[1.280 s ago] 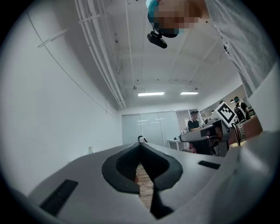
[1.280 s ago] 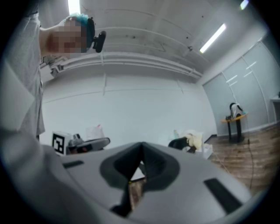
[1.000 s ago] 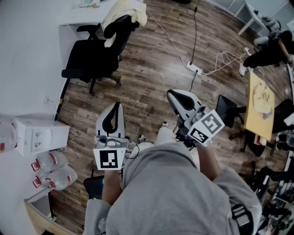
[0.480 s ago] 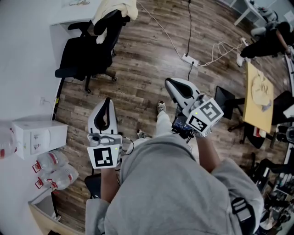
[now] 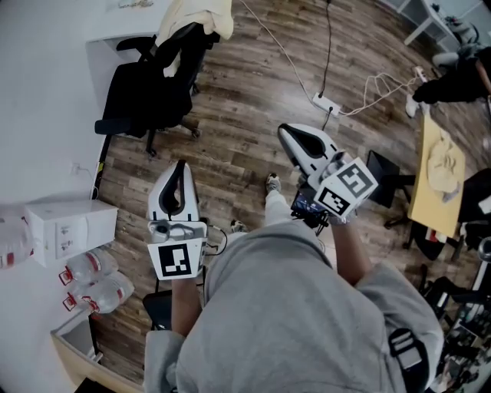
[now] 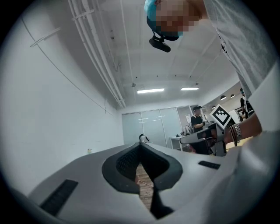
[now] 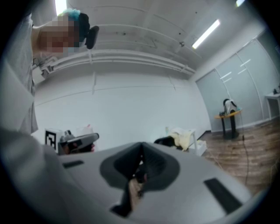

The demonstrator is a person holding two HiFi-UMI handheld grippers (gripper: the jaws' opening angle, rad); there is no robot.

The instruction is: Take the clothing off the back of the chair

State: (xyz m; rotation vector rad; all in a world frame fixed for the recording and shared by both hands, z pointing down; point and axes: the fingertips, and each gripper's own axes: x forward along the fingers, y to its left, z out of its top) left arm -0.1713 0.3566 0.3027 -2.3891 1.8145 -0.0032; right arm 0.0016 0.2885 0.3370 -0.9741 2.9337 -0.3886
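Jaws are held closed and empty on the left gripper (image 5: 180,167) and right gripper (image 5: 287,133), which have been carried a step nearer the far-left chair (image 5: 144,86), so the clothing (image 5: 196,18) is judged not yet within reach.

The left forearm (image 5: 184,307) and right forearm (image 5: 349,257) extend forward from the torso, one gripper in each hand. The left gripper (image 5: 180,167) points level, jaws closed tip to tip, nothing between them. The right gripper (image 5: 285,132) points level, angled slightly toward the left one, jaws likewise closed and empty. The grippers are well apart.
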